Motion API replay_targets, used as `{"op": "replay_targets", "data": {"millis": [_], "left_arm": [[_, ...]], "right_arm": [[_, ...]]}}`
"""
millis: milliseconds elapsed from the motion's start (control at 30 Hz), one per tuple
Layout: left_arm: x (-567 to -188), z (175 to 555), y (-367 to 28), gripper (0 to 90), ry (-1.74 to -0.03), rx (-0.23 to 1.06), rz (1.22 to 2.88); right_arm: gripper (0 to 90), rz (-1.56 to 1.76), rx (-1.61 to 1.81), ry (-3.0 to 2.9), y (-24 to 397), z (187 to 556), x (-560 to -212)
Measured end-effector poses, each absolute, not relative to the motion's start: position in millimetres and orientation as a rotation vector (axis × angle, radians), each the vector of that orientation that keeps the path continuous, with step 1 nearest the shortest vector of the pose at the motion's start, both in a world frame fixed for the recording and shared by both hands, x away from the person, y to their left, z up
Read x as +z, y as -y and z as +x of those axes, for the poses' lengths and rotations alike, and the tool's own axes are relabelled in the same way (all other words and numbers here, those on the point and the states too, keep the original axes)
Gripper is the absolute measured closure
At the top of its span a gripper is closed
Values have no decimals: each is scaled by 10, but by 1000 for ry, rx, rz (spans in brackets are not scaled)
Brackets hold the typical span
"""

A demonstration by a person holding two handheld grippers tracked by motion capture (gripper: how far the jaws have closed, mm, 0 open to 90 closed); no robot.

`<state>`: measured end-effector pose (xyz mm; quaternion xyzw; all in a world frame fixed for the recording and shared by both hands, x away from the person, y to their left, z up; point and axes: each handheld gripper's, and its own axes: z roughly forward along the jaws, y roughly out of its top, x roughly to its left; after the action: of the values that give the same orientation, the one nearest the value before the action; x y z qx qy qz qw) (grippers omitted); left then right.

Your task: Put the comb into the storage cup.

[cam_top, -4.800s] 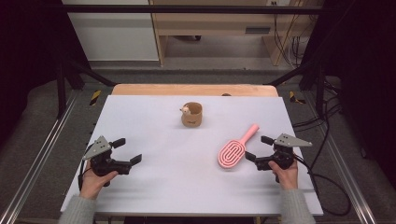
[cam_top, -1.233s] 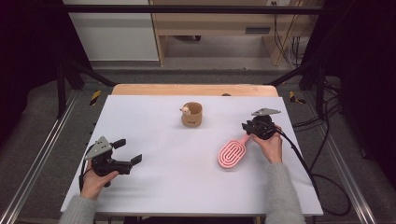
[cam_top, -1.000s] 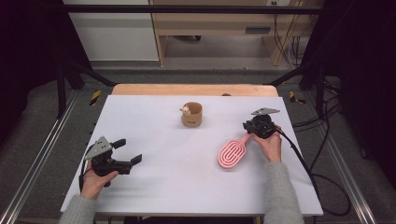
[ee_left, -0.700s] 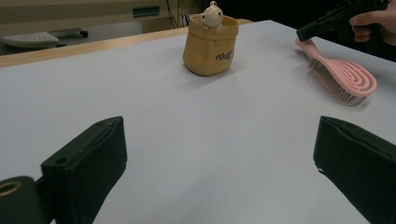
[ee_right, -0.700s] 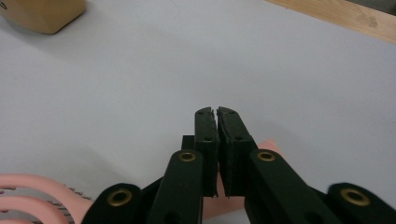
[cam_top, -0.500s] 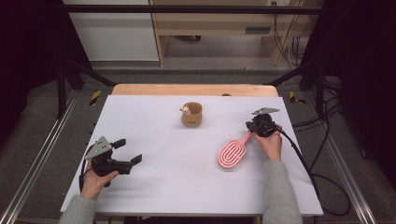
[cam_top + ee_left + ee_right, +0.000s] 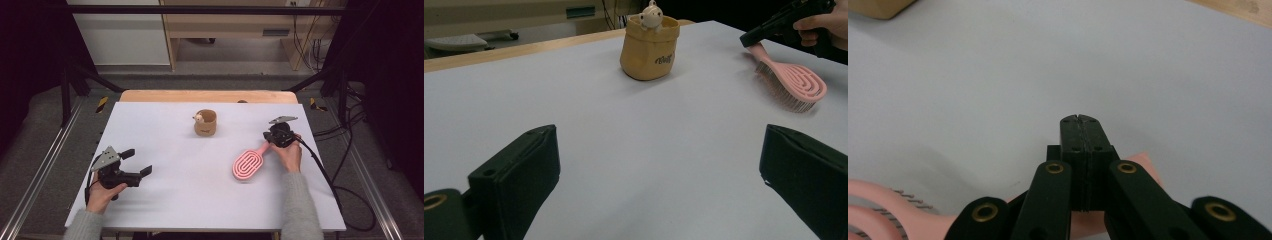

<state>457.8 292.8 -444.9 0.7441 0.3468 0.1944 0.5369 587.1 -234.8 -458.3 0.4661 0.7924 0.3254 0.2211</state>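
Observation:
A pink hairbrush (image 7: 247, 164) lies on the white table (image 7: 200, 200) at the right, handle pointing to the far right. My right gripper (image 7: 269, 140) is shut, and its closed jaws rest on top of the handle's end. In the right gripper view the jaws (image 7: 1079, 120) meet with nothing between them, and the pink handle (image 7: 1143, 167) passes underneath. My left gripper (image 7: 137, 161) is held open near the front left of the table, nothing between its jaws (image 7: 659, 165). From there the brush (image 7: 794, 82) is seen bristles down, with the right gripper (image 7: 751, 37) on its handle.
A small tan pot (image 7: 205, 124) with a white figurine peeking out stands at the middle back; it also appears in the left gripper view (image 7: 650, 47). A wooden strip (image 7: 200, 96) runs along the table's far edge. A cable (image 7: 325, 175) trails from the right gripper.
The right gripper moved from the table's right front up to the brush handle's end and has eased slightly right in the last second. The left gripper has stayed put.

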Motion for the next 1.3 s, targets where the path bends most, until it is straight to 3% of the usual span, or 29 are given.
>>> {"op": "replay_targets", "data": {"millis": [1300], "left_arm": [[-4455, 4576, -2918, 29, -833, 471, 1774]], "right_arm": [[900, 1306, 885, -2231, 2543, 5435, -4594]]}}
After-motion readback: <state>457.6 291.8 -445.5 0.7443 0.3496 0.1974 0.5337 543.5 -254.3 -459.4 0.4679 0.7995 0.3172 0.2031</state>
